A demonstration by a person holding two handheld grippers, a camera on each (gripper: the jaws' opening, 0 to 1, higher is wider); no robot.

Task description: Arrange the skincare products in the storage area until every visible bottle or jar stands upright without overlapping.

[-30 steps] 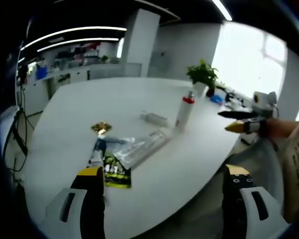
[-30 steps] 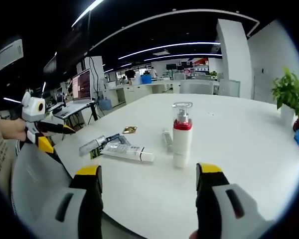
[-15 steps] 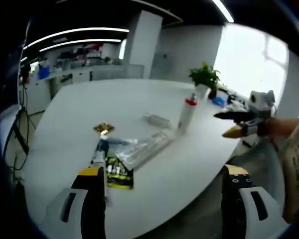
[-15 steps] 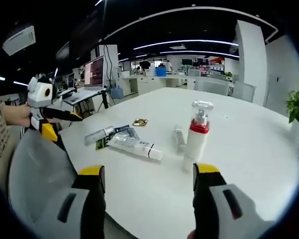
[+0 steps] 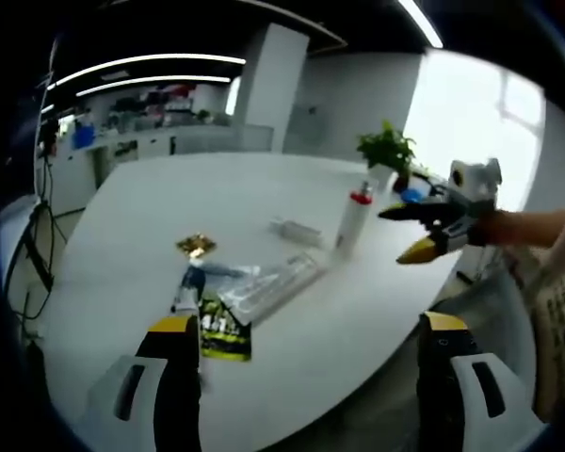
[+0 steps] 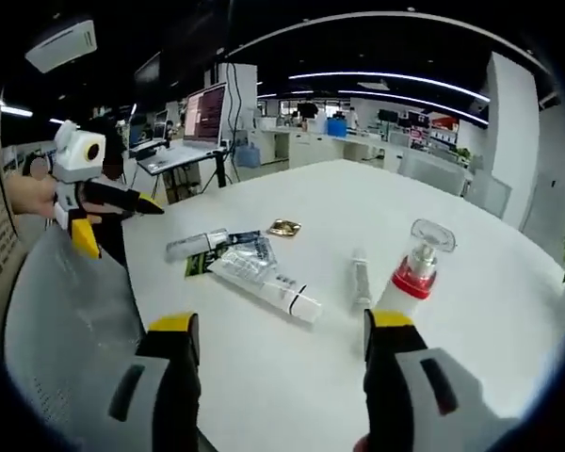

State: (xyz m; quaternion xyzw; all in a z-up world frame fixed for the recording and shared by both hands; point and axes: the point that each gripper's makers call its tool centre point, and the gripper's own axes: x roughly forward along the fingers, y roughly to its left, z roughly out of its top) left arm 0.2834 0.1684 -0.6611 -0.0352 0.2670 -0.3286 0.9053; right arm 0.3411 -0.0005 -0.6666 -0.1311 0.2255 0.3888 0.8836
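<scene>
Tubes lying left of the upright pump bottle look soft and slippery; grip mid-body. Both grippers hang spread wide, empty.

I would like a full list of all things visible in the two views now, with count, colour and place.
table: one, white, under all the products
pump bottle: one, white with red collar, standing upright
large tube: one, white, lying flat mid-table
small tube: one, clear, lying beside the pump bottle
bottle: one, clear, lying near the table edge
sachet: one, gold, flat behind the tubes
packet: one, green and black, flat under the pile
potted plant: one, green, far table end
left gripper: open, empty, yellow-tipped jaws
right gripper: open, empty, before the pump bottle
</scene>
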